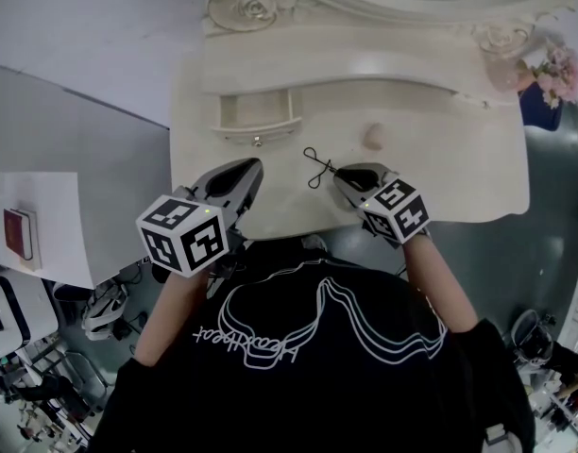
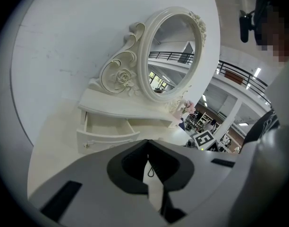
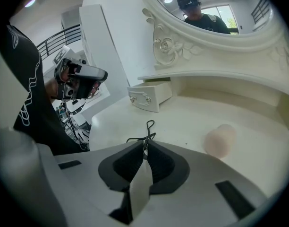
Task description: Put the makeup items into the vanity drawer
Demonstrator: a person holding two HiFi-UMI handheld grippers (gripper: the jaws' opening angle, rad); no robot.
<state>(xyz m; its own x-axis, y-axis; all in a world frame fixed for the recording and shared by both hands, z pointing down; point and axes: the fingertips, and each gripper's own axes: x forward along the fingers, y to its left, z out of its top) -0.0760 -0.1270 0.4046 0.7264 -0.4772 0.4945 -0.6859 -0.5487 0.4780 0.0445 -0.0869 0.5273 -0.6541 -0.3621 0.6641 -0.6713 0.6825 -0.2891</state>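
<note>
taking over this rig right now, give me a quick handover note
Left gripper: jaws shut, empty, held over the front edge of the tabletop.
Right gripper: shut on one end of the thin black wire tool, which is low on the tabletop and not yet carried off.
Pink puff: loose on the tabletop, just beyond the right gripper.
Drawer: pulled open at the back left, nothing visible inside.
Done: drawer open, wire tool gripped.
Left: carry the wire tool into the drawer, then the puff; closing the drawer probably comes after that.
</note>
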